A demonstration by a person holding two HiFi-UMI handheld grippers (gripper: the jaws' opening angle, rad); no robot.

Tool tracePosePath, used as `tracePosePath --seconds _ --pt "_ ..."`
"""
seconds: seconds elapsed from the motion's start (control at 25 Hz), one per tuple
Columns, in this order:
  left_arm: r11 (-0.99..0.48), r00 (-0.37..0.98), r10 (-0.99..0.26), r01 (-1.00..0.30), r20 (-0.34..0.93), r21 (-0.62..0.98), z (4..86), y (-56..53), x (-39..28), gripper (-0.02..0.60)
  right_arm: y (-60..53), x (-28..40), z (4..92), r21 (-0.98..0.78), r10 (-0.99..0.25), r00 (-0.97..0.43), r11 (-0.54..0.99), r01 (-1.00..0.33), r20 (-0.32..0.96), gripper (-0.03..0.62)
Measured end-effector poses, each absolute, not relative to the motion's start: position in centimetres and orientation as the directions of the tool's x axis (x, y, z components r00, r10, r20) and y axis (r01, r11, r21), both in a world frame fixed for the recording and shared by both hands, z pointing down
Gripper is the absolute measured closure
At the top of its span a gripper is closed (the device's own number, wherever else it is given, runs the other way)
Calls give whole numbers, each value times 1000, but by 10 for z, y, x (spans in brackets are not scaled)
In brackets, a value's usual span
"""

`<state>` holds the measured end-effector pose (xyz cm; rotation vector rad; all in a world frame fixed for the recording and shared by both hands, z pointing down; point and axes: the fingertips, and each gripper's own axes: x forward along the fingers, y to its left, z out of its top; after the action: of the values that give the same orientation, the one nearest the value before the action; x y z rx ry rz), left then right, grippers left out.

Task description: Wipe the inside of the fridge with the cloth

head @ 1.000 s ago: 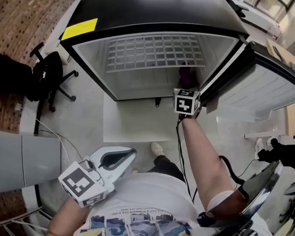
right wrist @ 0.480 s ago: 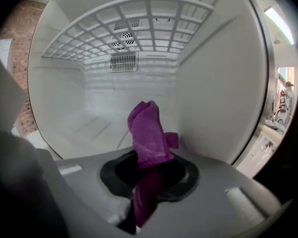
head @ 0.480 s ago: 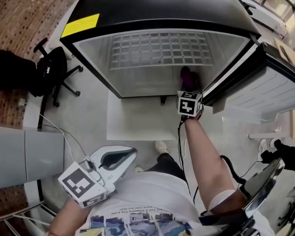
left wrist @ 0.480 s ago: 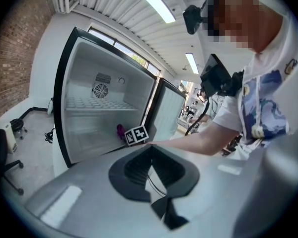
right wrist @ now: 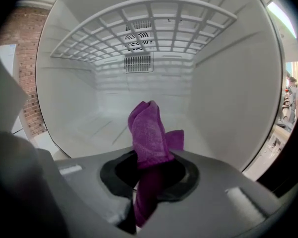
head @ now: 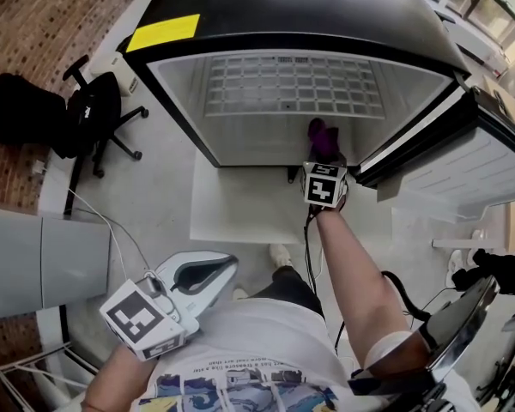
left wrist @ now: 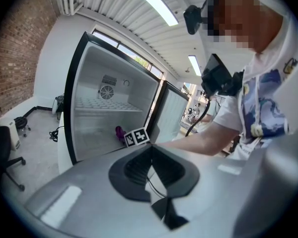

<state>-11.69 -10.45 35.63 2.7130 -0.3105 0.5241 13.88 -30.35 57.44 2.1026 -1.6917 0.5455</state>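
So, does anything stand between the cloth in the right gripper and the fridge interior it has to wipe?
Nothing visible does. The door is open, and the purple cloth, clamped in the right gripper, faces a bare fridge cavity; the wire shelf sits above its path.

1. At your far left, a black office chair [head: 103, 114] stands on the grey floor [head: 159, 187], close to the brick wall [head: 43, 24].
2. A black bundle [head: 17, 114] sits just beside that chair.
3. A thin cable [head: 112, 230] trails across the floor.
4. A grey cabinet [head: 34, 269] fills your left edge.
5. A white panel [head: 240, 204] lies flat ahead of you.
6. Overhead, 2 strip lights [left wrist: 156, 4] glow.
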Motion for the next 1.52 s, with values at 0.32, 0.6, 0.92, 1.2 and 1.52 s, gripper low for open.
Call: tracePosePath --seconds 0.32,0.6,0.92,1.2,1.52 --pt "-895 897 -182 -321 404 311 360 -108 -138 575 -315 97 573 62 -836 149 -137 -989 528 539" --pt "-885 890 -205 -347 409 312 361 -108 -153 575 -325 65 574 46 -844 113 -105 -993 525 539" --pt "-865 876 -244 -390 415 315 364 -107 -174 575 -335 22 574 35 -854 56 -45 -998 517 539" --pt "-847 867 -282 -426 411 318 363 -106 -191 575 -342 -26 577 8 -862 -18 26 -1000 507 539" --pt "-828 855 -317 -460 409 320 365 -104 -208 575 -348 -71 578 -21 -860 -94 97 -995 501 539"
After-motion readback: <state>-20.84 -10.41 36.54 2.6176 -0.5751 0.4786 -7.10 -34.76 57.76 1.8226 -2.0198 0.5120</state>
